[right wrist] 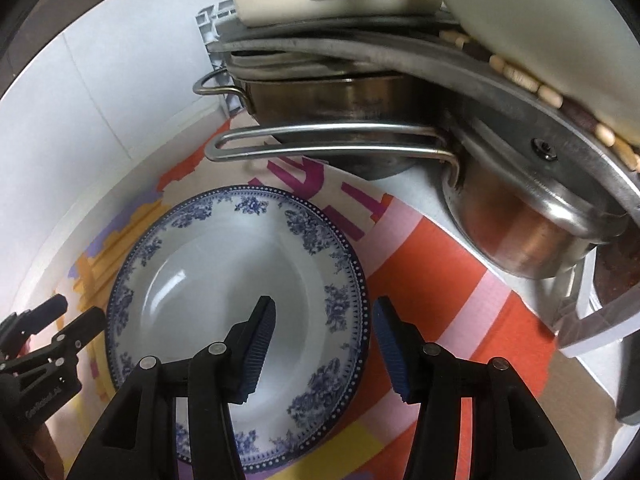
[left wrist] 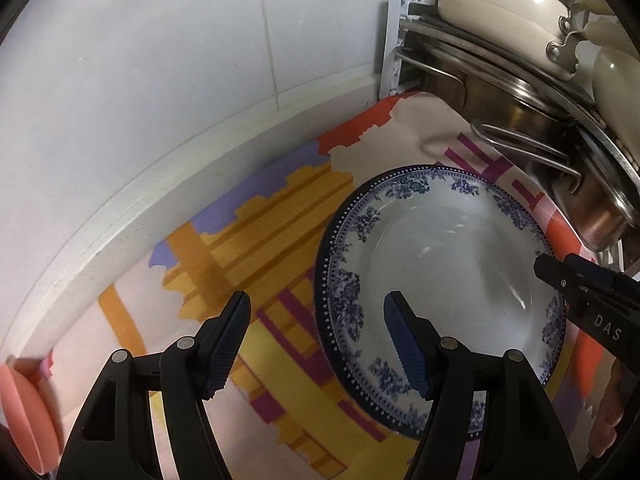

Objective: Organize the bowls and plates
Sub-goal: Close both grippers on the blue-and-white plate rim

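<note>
Blue-and-white porcelain plate [right wrist: 236, 276] lies flat on a patterned cloth [left wrist: 256, 224], just beside stacked steel pots [right wrist: 520, 216]. Right gripper [right wrist: 324, 344] straddles the plate's right rim, fingers spread and not pressing, one over the well and one outside. Left gripper [left wrist: 316, 340] straddles the opposite rim, likewise spread, holding nothing. Risk: glazed porcelain may slip from a shallow pinch, or a tilted lift could knock the overhanging pot handle [right wrist: 320, 140].
</note>
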